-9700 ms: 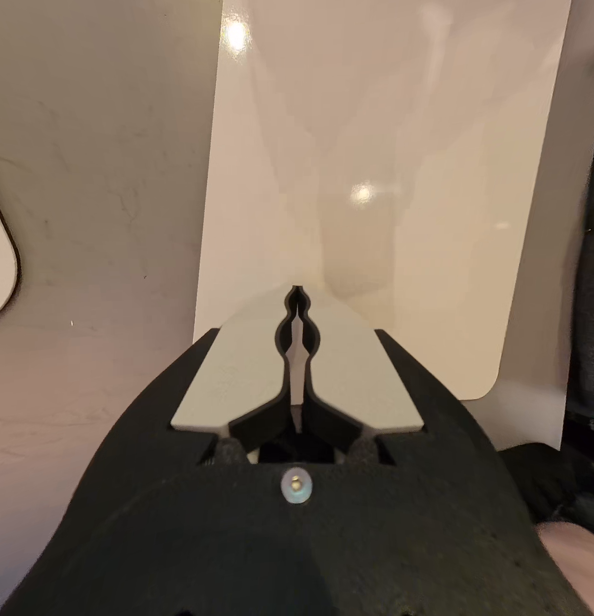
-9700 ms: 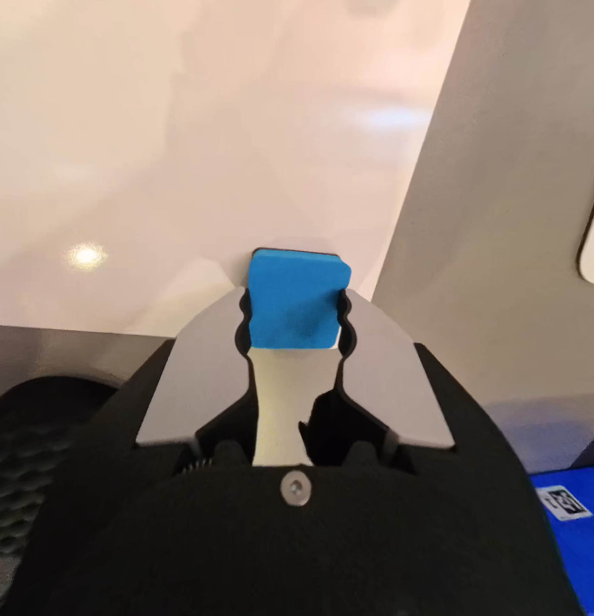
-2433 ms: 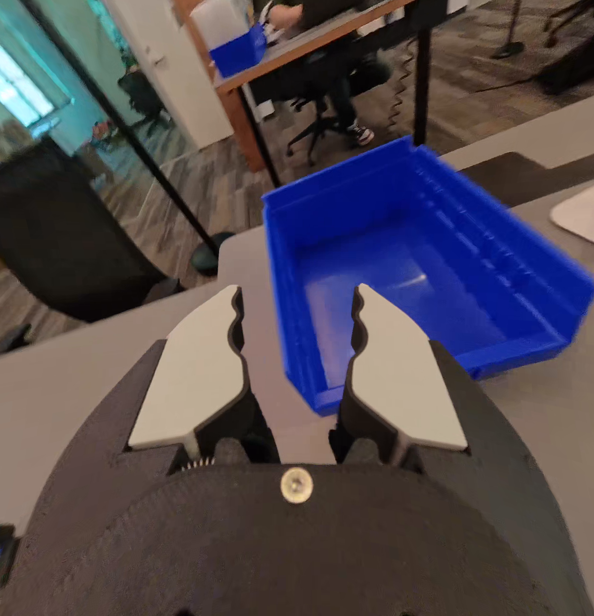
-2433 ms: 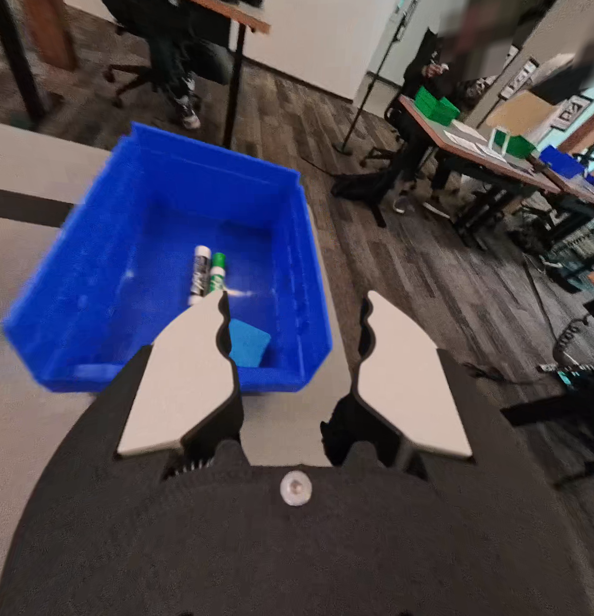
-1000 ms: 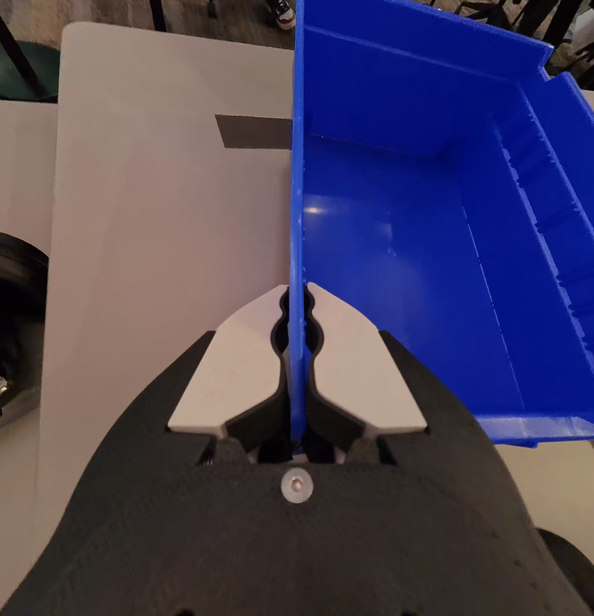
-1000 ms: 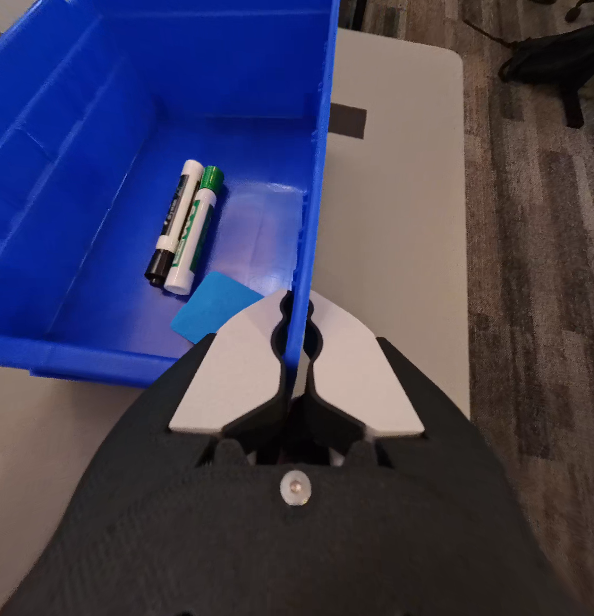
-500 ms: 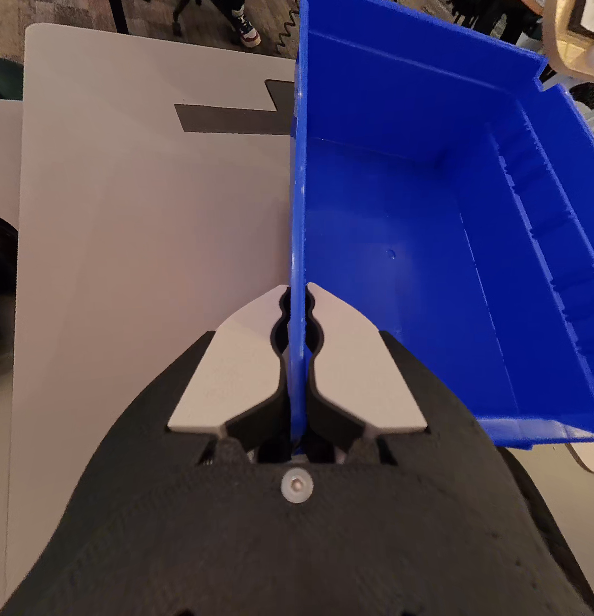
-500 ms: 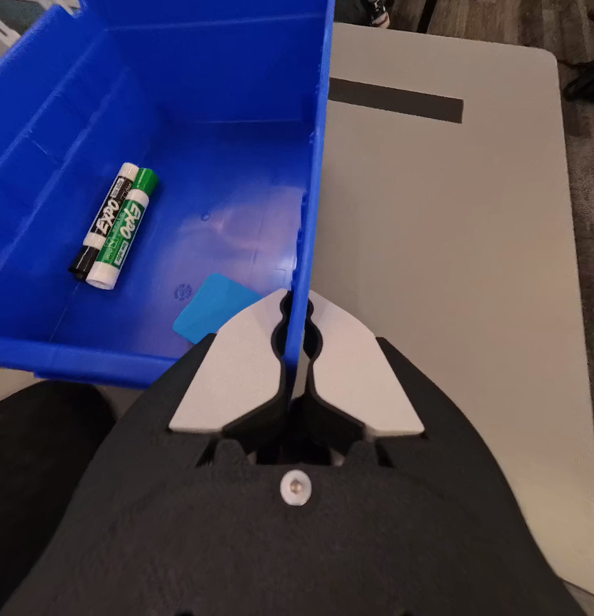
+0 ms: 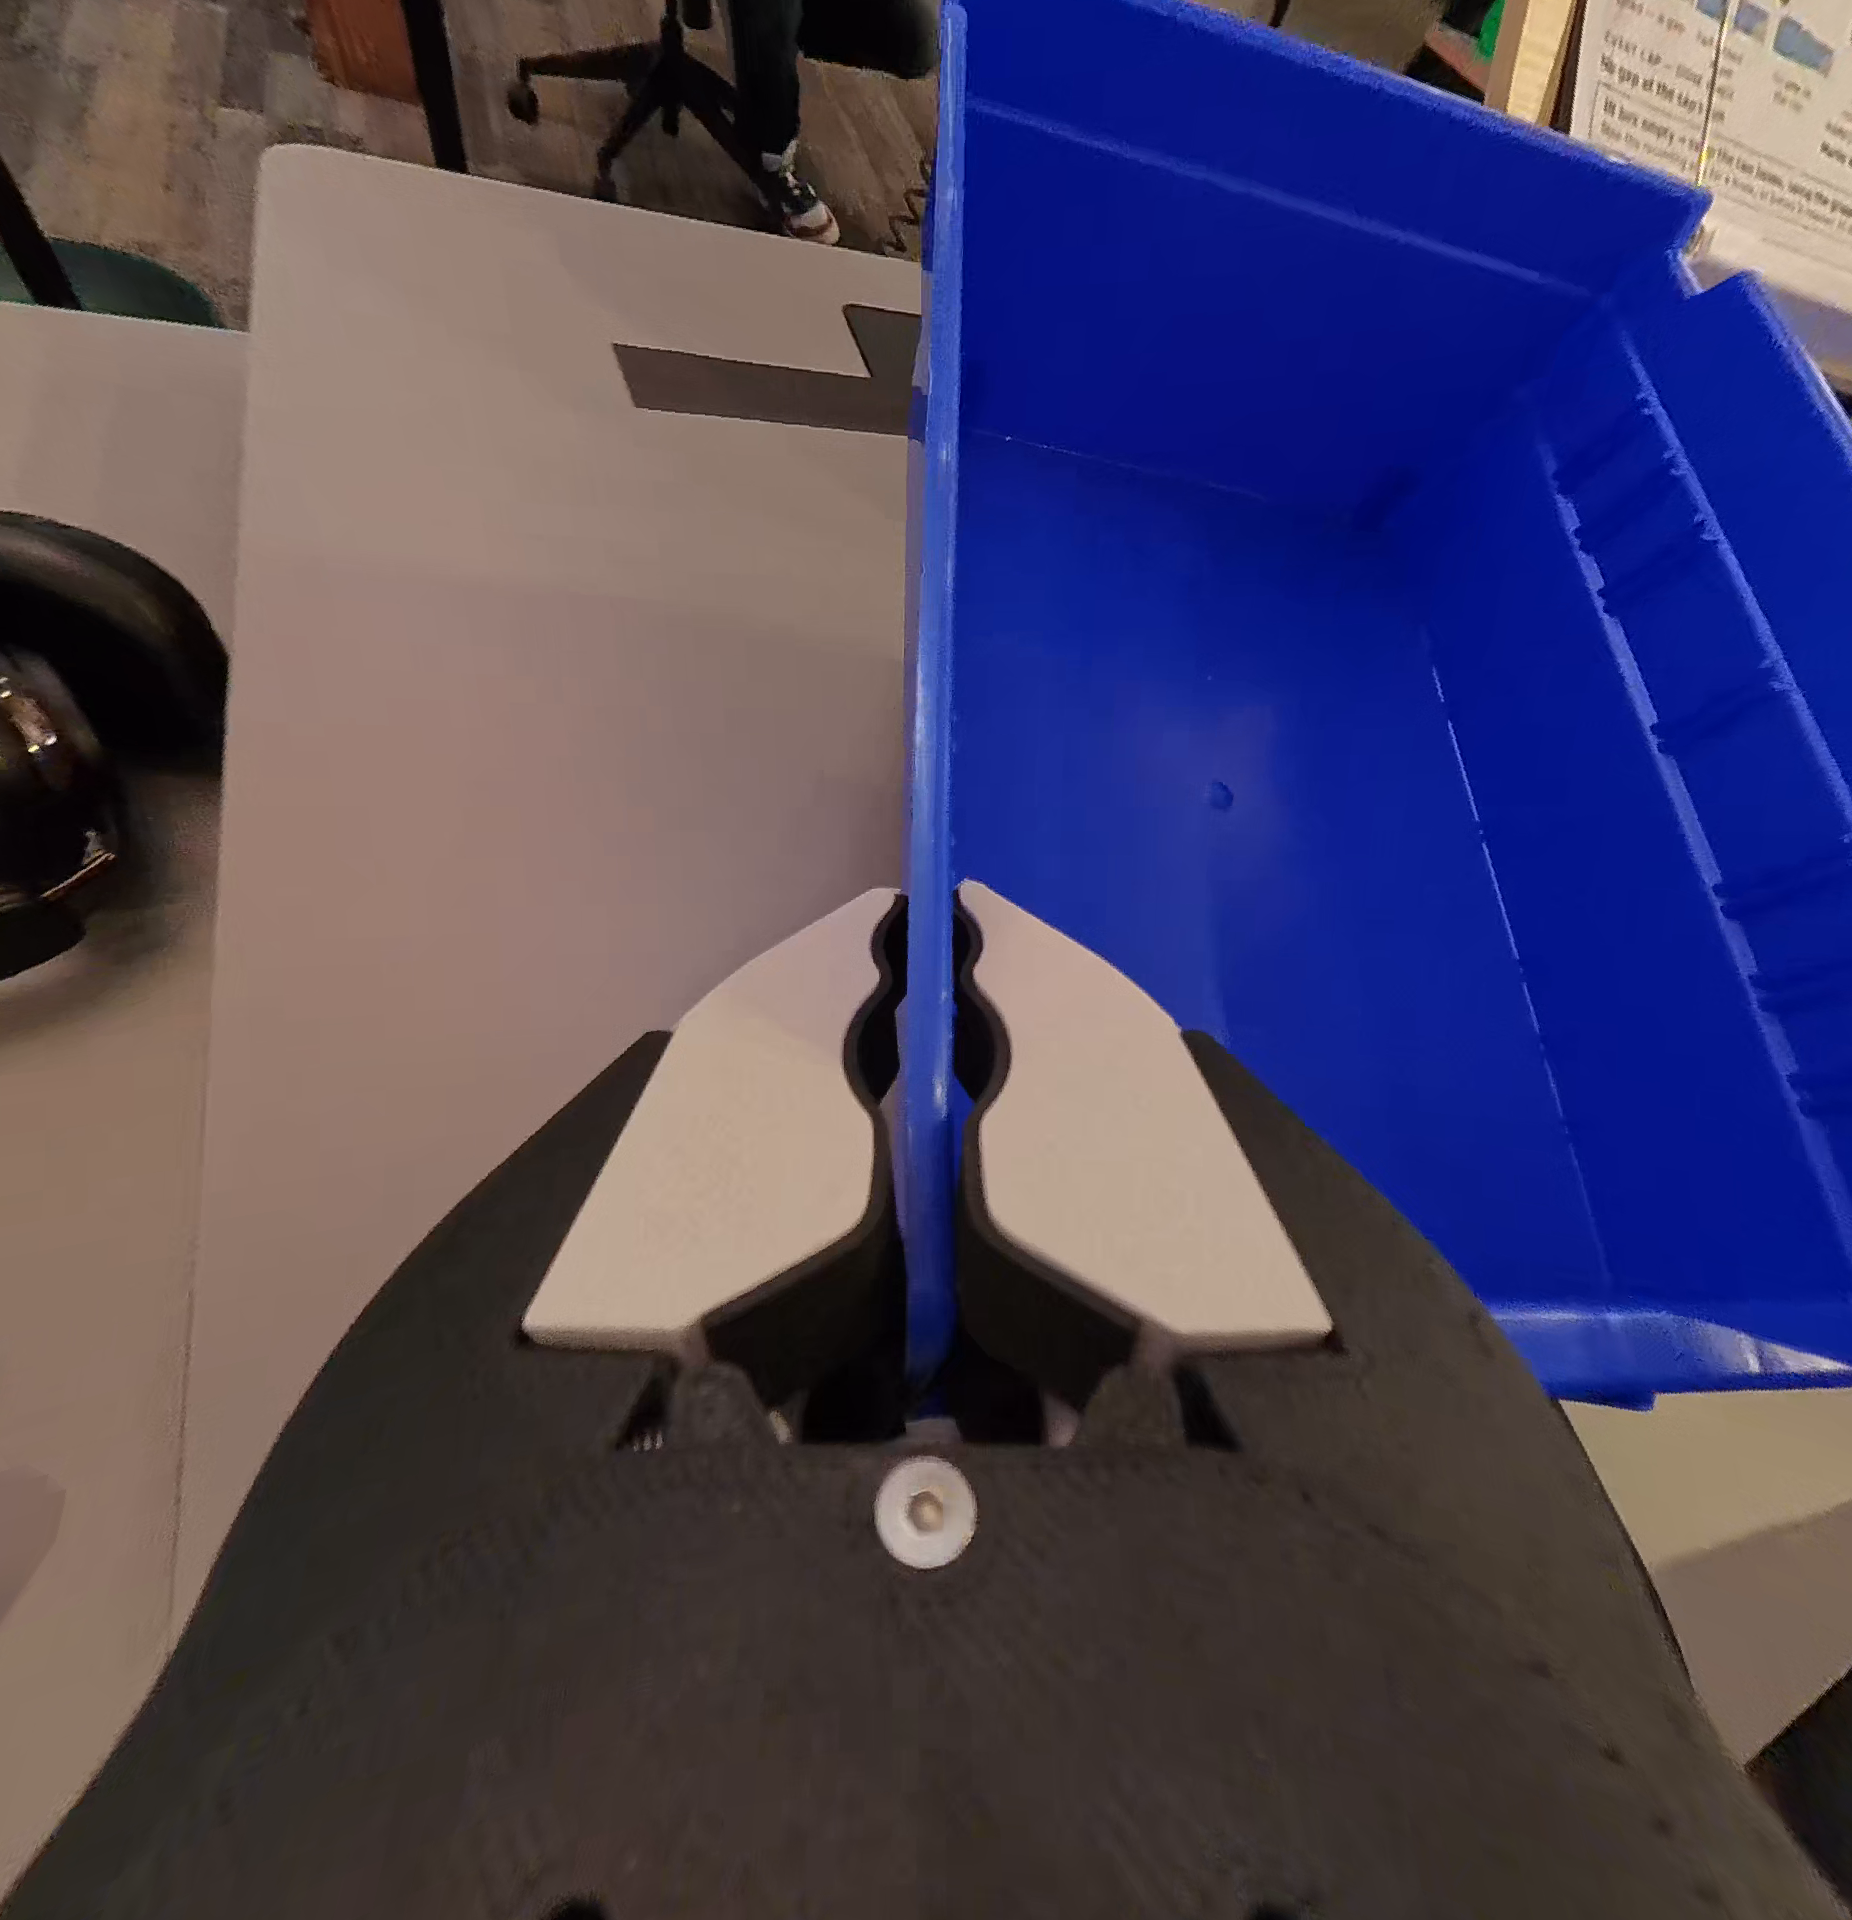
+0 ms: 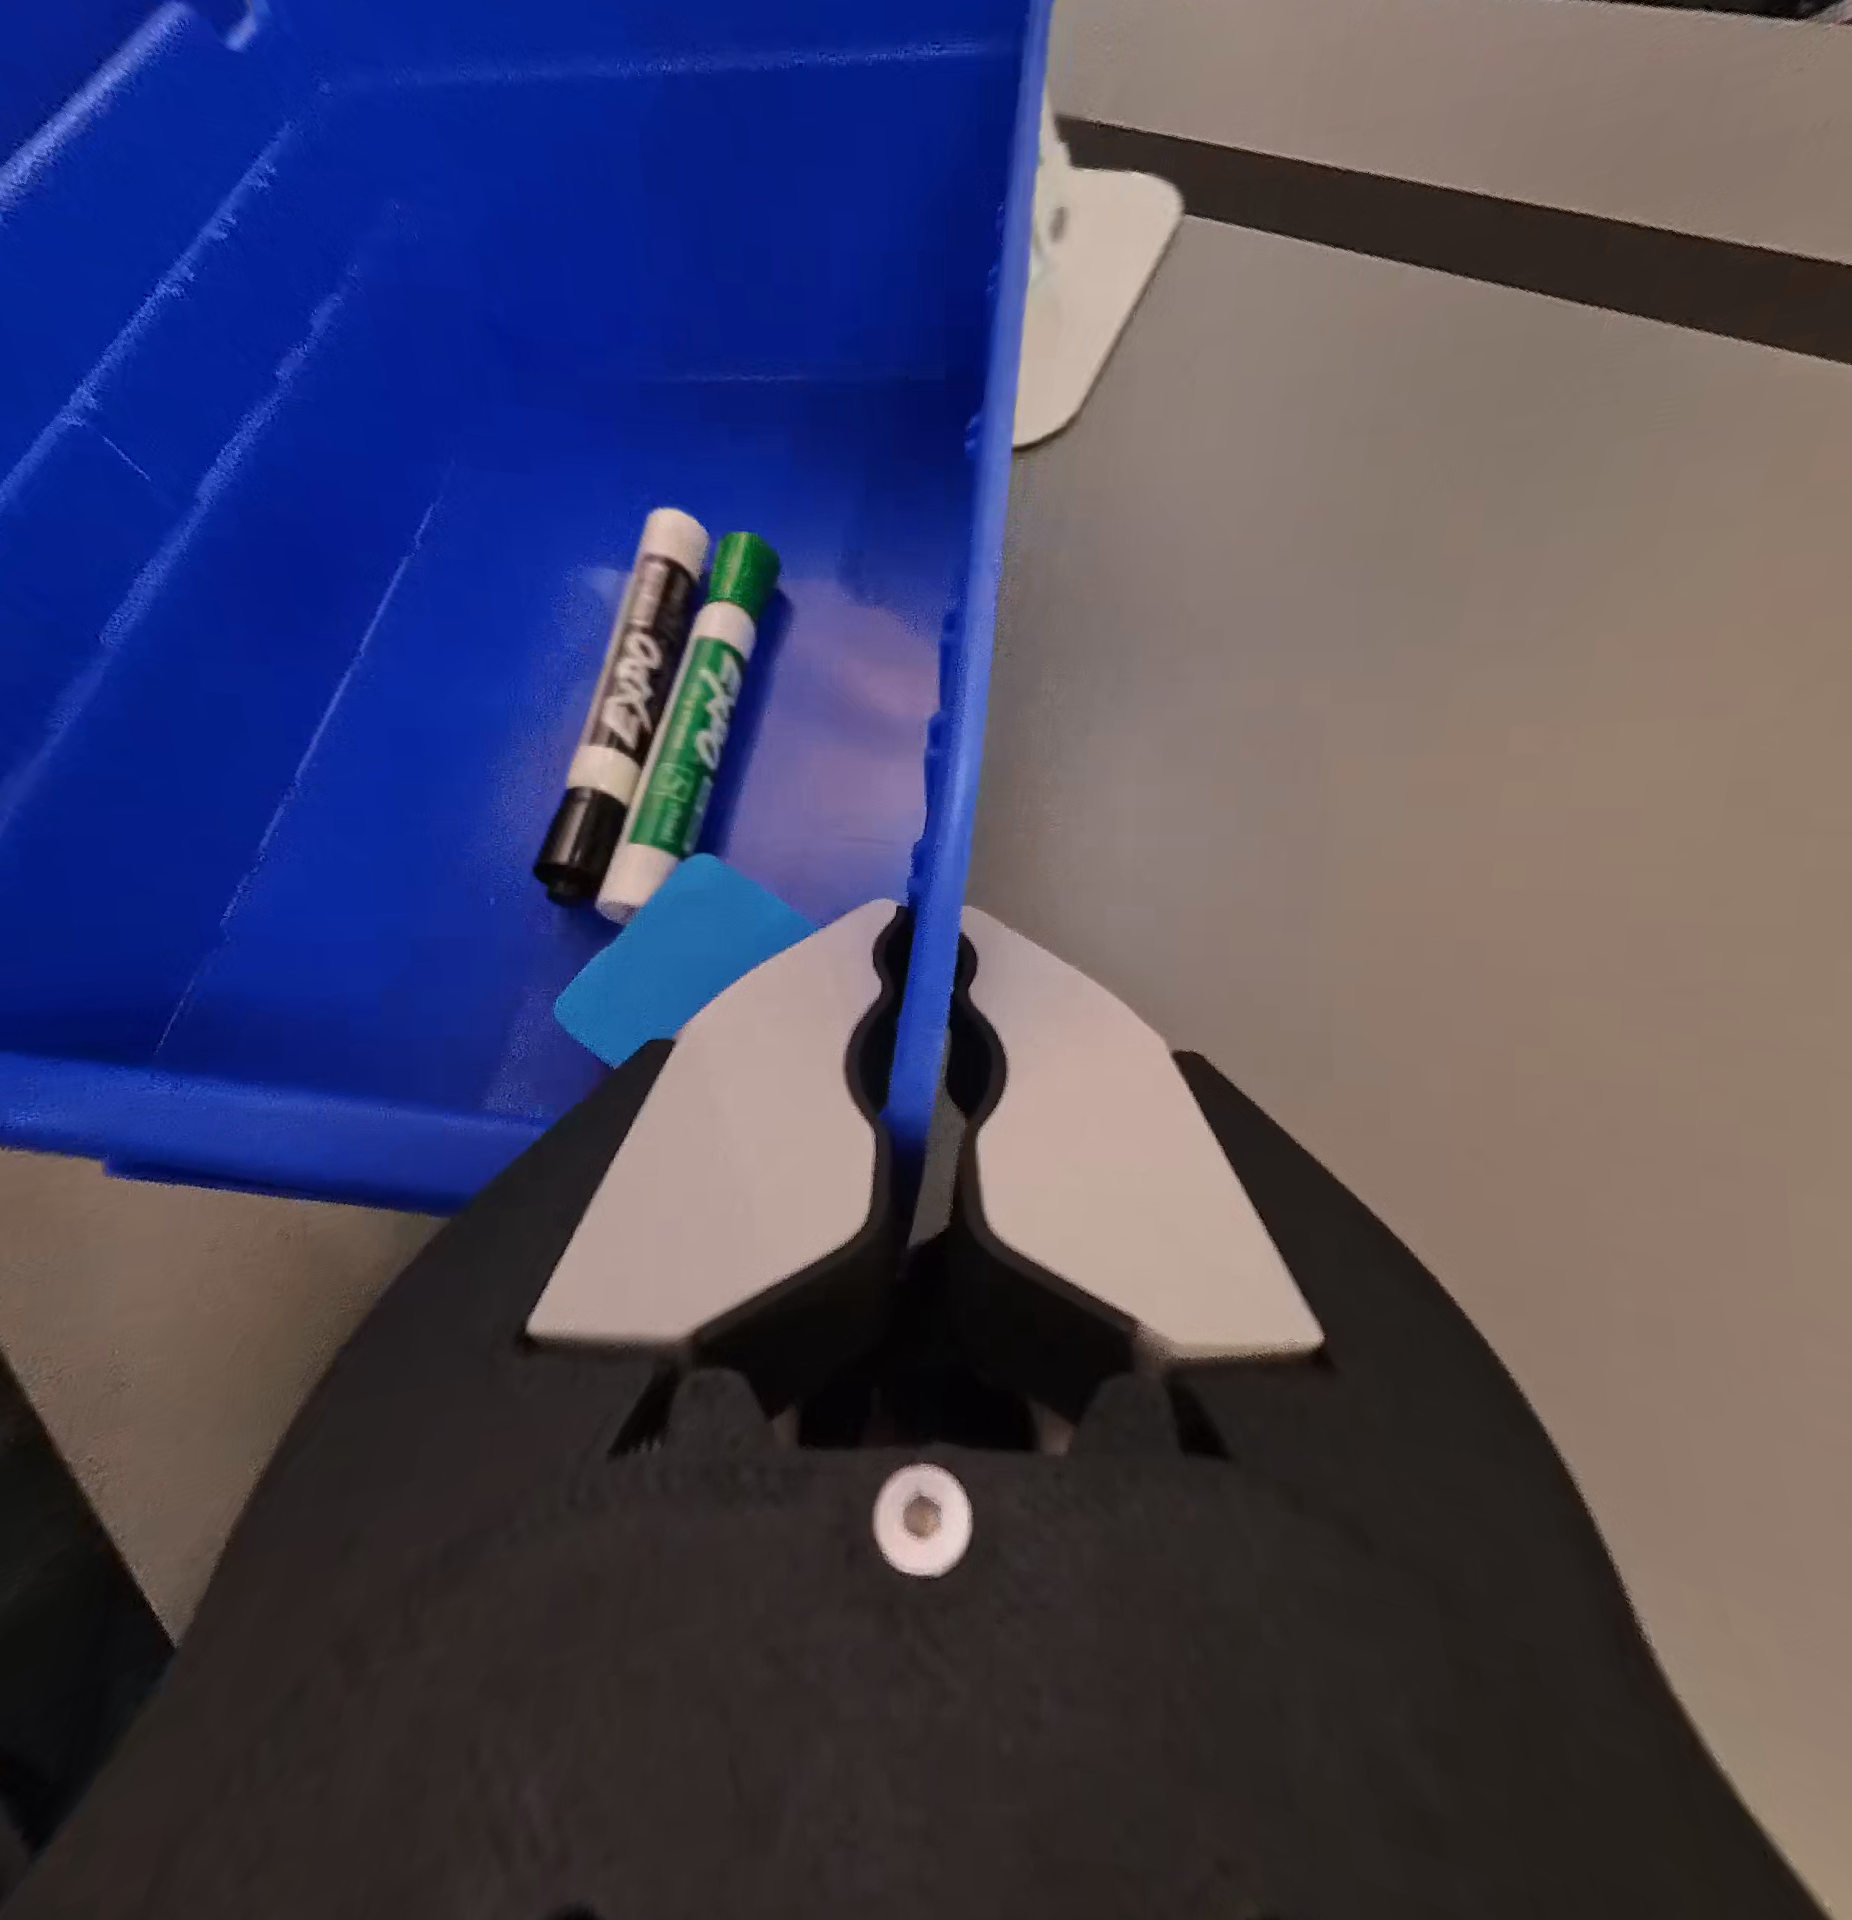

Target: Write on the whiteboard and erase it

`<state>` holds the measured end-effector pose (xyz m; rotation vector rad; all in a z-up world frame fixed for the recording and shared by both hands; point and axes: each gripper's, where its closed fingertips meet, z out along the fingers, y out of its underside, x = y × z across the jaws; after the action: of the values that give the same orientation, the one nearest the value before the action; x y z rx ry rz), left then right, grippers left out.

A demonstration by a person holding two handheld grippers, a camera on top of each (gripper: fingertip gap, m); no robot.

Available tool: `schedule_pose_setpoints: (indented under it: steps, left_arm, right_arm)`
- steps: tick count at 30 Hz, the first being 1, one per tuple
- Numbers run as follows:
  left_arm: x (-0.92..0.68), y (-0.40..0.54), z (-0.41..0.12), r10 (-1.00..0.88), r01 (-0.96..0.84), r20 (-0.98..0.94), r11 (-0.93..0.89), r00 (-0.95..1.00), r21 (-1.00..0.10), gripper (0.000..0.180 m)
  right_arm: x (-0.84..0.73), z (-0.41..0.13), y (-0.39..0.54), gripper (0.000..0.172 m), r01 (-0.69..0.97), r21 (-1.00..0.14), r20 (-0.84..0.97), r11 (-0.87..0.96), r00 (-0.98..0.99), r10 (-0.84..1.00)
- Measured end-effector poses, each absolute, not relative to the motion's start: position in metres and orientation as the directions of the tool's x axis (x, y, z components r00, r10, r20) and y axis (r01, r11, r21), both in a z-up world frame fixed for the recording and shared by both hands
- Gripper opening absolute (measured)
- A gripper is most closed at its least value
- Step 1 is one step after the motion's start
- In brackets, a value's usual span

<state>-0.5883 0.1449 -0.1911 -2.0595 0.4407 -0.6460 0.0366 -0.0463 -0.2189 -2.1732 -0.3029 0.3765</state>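
Note:
My left gripper (image 9: 927, 904) is shut on the left wall of a blue bin (image 9: 932, 623); both pads press the thin wall. My right gripper (image 10: 927, 925) is shut on the bin's right wall (image 10: 989, 520) the same way. Together they hold the bin tilted above the grey table (image 9: 548, 644). Inside the bin, in the right wrist view, lie a black marker (image 10: 626, 707), a green marker (image 10: 693, 717) and a light-blue eraser (image 10: 683, 956) near my right fingers. The whiteboard is not in view.
A dark tape strip (image 9: 756, 390) lies on the table beside the bin. A black round object (image 9: 60, 748) sits at the left edge. A white flat base (image 10: 1088, 281) stands on the table beyond the bin. Office chairs and floor show behind. My right fingertips sit around 65 cm from my left ones.
Both grippers stay shut on the bin's walls. The bin has risen and shifted across the table, and the markers have slid toward the eraser and my right fingers.

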Motion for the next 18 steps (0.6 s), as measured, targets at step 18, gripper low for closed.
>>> schedule_pose_setpoints:
  steps: [18]
  left_arm:
    - [-0.708, 0.126, -0.164, -0.292, 0.145, 0.295, -0.442, 0.91, -0.885, 0.006]
  right_arm:
    - [-0.209, -0.235, 0.11, 0.005, 0.184, -0.818, -0.157, -0.545, 0.84, 0.52]
